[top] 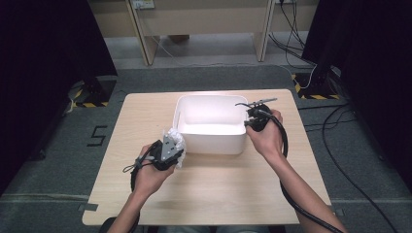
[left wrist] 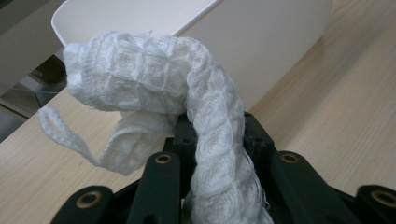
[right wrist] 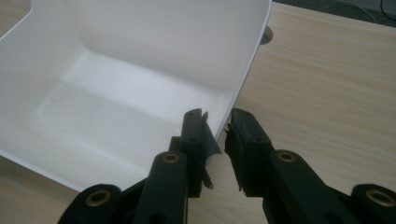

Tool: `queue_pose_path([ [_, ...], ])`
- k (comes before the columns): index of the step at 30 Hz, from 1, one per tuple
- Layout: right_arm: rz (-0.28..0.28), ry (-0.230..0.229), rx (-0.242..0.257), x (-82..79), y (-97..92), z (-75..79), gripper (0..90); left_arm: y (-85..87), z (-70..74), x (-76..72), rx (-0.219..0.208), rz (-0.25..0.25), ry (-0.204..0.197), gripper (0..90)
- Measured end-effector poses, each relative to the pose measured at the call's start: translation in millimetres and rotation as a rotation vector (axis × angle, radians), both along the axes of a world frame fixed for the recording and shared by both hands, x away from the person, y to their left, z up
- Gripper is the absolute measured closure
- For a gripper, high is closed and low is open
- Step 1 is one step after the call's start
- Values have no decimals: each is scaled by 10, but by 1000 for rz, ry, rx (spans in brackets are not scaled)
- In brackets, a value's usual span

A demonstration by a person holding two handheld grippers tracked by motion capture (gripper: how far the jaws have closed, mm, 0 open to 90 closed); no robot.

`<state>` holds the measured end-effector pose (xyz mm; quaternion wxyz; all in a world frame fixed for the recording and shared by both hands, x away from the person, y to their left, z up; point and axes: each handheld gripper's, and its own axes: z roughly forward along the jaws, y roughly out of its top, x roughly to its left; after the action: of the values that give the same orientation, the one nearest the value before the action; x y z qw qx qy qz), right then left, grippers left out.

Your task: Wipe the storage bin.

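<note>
A white waffle-weave cloth (top: 176, 138) is bunched at the near left corner of a white plastic tub (top: 214, 143) in the middle of the wooden table (top: 218, 189). My left gripper (top: 171, 148) is shut on this cloth. In the left gripper view the cloth (left wrist: 140, 70) rises from between the jaws of the left gripper (left wrist: 217, 135) and curls over, a thin loop hanging at its left, with the tub (left wrist: 261, 42) right behind. My right gripper (top: 250, 121) is at the tub's right rim. In the right gripper view the right gripper (right wrist: 217, 126) straddles the tub wall (right wrist: 140, 46), jaws slightly apart.
The tub's inside is bare and white. Bare tabletop (right wrist: 327, 70) lies to the right of the tub and along the near edge. Beyond the table are grey floor, pale wooden furniture legs (top: 145, 43), and cables (top: 335, 126) on the right.
</note>
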<state>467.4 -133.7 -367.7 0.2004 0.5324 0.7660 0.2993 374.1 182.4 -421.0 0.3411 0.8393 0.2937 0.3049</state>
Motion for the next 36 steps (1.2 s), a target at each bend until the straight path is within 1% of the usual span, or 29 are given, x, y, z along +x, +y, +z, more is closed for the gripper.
queue_pose_path([
  [1,10,-6,1,17,-12,-6,768,-3,-4,8,-1,3,-1,721],
  [3,8,-5,19,44,-31,-11,774,-11,-12,32,15,8,-5,721],
  [4,11,-10,15,53,-33,-13,775,-11,-12,32,15,8,-5,721],
  [5,16,-16,12,64,-33,-16,776,-22,-22,56,26,9,0,721],
  [6,21,-20,11,76,-41,-18,776,-29,-25,61,28,5,-2,721],
  [9,6,-1,30,87,-49,-12,759,-52,-31,65,37,0,-6,722],
  [11,-22,27,69,85,-41,-23,705,-65,-32,69,46,-4,-8,721],
  [13,-14,31,53,76,-26,-43,732,-74,-35,78,43,-5,-10,722],
  [14,-9,30,46,73,-17,-62,725,-74,-35,78,43,-5,-10,721],
  [18,-24,22,50,63,-7,-82,731,-71,-25,123,24,-5,-12,725],
  [20,-20,20,48,65,-2,-87,729,-70,-22,134,24,-4,-13,727],
  [22,-14,13,47,63,-9,-93,728,-61,-18,140,9,0,-13,728],
  [24,-5,1,43,60,-12,-101,727,-56,-11,148,13,-3,-12,730],
  [26,3,-8,44,51,-15,-108,727,-58,-16,156,8,-7,-8,731],
  [29,17,-21,39,35,-17,-114,726,-60,-41,191,12,-12,2,732],
  [30,17,-23,43,30,-18,-117,726,-60,-41,191,12,-12,2,733],
  [33,24,-26,44,24,-21,-120,726,-76,-69,212,29,-13,8,734],
  [36,25,-25,44,37,-26,-118,725,-76,-90,228,25,-6,10,734],
])
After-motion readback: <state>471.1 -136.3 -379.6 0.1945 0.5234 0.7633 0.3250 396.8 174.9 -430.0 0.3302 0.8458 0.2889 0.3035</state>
